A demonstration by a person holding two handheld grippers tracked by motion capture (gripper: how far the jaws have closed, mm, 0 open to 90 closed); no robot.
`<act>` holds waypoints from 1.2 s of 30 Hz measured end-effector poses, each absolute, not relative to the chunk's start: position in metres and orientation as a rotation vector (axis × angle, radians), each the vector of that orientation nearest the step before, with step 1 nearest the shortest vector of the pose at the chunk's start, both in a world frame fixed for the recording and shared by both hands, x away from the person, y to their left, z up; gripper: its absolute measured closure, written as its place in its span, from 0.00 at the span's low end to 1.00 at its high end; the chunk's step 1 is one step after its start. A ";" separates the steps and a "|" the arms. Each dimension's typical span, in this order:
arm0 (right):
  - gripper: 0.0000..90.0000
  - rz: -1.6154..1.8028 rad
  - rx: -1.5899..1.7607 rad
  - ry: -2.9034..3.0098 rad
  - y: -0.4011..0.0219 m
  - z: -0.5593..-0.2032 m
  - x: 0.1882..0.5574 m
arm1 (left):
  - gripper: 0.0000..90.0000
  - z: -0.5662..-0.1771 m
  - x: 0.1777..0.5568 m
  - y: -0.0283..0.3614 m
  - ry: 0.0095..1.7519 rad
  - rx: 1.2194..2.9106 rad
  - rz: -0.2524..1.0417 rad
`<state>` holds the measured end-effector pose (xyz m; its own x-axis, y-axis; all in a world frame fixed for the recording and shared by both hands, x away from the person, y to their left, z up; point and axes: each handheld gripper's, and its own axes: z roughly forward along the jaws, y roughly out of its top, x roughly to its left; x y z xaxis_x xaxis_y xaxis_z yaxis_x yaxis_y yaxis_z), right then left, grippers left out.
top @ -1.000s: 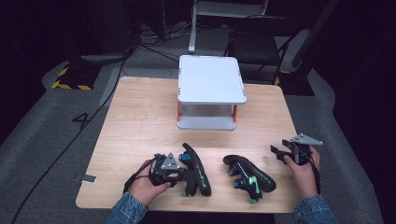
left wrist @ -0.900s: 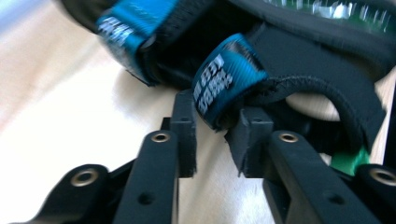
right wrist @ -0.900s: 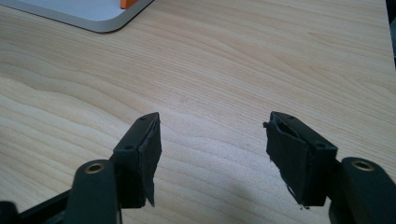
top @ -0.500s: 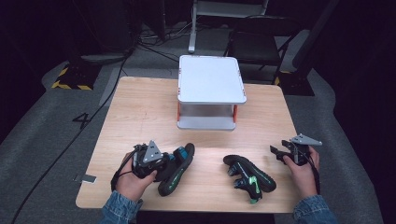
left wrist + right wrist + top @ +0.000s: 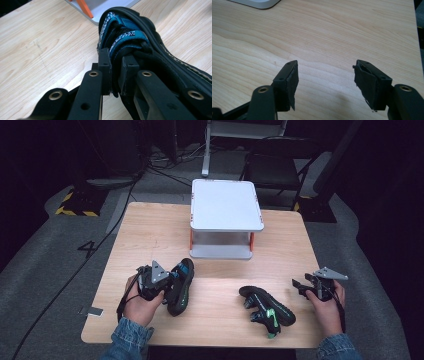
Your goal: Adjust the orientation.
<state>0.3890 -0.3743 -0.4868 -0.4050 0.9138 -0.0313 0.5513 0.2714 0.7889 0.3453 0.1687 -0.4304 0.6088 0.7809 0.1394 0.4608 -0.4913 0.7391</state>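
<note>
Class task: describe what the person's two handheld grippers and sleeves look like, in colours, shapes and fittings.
Each hand carries a black gripper topped by a grey three-cornered plate: left gripper, right gripper. Close up, the jaws are flat black bars with brass-coloured rivets and dark, worn pads. A black cable loops from the left one. Both sleeves are blue denim.

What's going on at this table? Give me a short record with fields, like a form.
Setting: wooden table with a white two-tier stand at the back
Left gripper: jaws shut on the blue-strapped shoe, pinching its upper
Blue-strapped shoe's pose: tilted, toe toward the stand
Right gripper: jaws open, nothing between them, above bare wood
Green-accented shoe: lying on the table between the two hands, untouched
</note>
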 end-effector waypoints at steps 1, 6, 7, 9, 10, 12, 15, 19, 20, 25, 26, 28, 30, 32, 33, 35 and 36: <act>0.41 0.979 1.323 2.055 -0.375 -0.487 0.388 | 0.90 -0.431 0.346 0.168 0.972 2.161 0.611; 0.41 0.976 1.329 2.050 -0.378 -0.487 0.385 | 0.89 -0.429 0.347 0.158 0.950 2.170 0.545; 0.41 0.969 1.330 2.052 -0.378 -0.488 0.384 | 0.88 -0.431 0.348 0.149 0.943 2.169 0.522; 0.41 0.968 1.329 2.054 -0.377 -0.488 0.384 | 0.86 -0.432 0.349 0.144 0.928 2.167 0.526; 0.41 0.967 1.324 2.060 -0.377 -0.488 0.384 | 0.84 -0.435 0.351 0.134 0.897 2.176 0.524; 0.41 0.965 1.326 2.062 -0.376 -0.489 0.384 | 0.83 -0.438 0.353 0.129 0.881 2.179 0.518; 0.41 0.957 1.321 2.068 -0.376 -0.489 0.382 | 0.80 -0.447 0.356 0.111 0.825 2.200 0.509; 0.40 0.957 1.325 2.064 -0.377 -0.489 0.381 | 0.80 -0.448 0.356 0.104 0.816 2.215 0.527; 0.40 0.957 1.325 2.064 -0.377 -0.489 0.381 | 0.80 -0.447 0.356 0.104 0.819 2.216 0.527; 0.41 0.952 1.326 2.071 -0.375 -0.490 0.381 | 0.80 -0.448 0.354 0.100 0.806 2.208 0.510; 0.40 0.952 1.330 2.072 -0.374 -0.490 0.381 | 0.81 -0.448 0.354 0.098 0.804 2.211 0.514; 0.40 0.951 1.319 2.074 -0.373 -0.491 0.381 | 0.81 -0.447 0.354 0.094 0.786 2.216 0.508; 0.40 0.948 1.317 2.077 -0.373 -0.491 0.381 | 0.81 -0.448 0.352 0.090 0.766 2.210 0.487; 0.41 0.946 1.325 2.073 -0.373 -0.491 0.380 | 0.81 -0.449 0.351 0.086 0.748 2.211 0.486; 0.40 0.948 1.324 2.071 -0.374 -0.490 0.380 | 0.81 -0.449 0.350 0.084 0.748 2.217 0.495; 0.40 0.950 1.321 2.072 -0.375 -0.490 0.380 | 0.80 -0.449 0.350 0.082 0.781 2.207 0.490; 0.40 0.950 1.321 2.072 -0.375 -0.490 0.380 | 0.80 -0.449 0.350 0.082 0.781 2.207 0.490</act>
